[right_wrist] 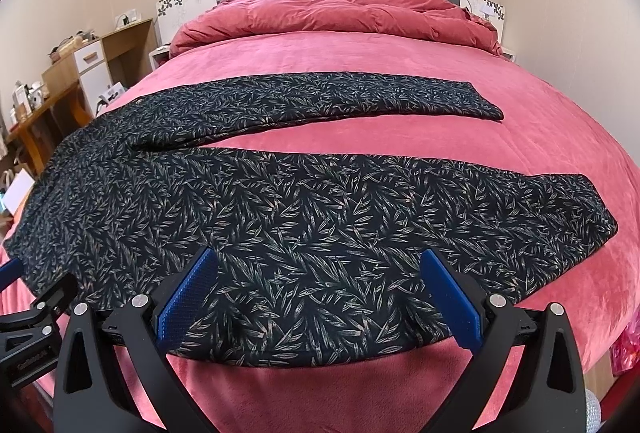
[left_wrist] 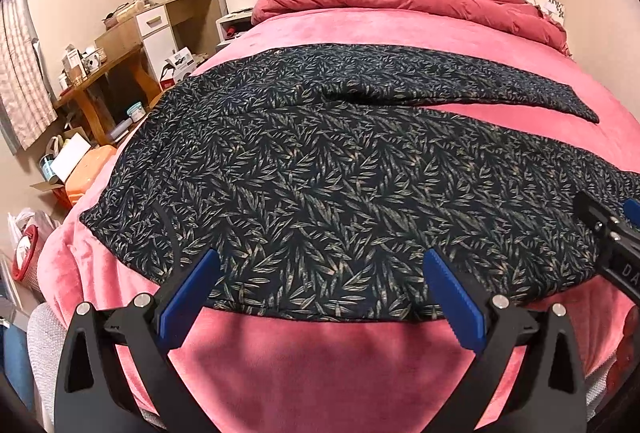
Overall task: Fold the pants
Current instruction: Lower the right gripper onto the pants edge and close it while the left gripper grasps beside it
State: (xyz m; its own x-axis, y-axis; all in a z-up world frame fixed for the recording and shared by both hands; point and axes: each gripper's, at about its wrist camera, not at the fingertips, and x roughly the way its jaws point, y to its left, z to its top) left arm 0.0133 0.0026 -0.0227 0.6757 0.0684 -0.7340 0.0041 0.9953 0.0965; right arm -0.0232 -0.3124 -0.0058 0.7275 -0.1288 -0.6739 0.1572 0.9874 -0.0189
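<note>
Two legs of pants (right_wrist: 280,217) run left-right; waist at left.

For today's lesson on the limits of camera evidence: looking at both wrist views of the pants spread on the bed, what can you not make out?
- Near leg's cuff: in the left wrist view the right gripper and the frame edge cover that end of the pants.
- Waistband: in the right wrist view it runs off the left edge, partly behind the left gripper.
- Items on the desk: too small and distorted to identify.
</note>
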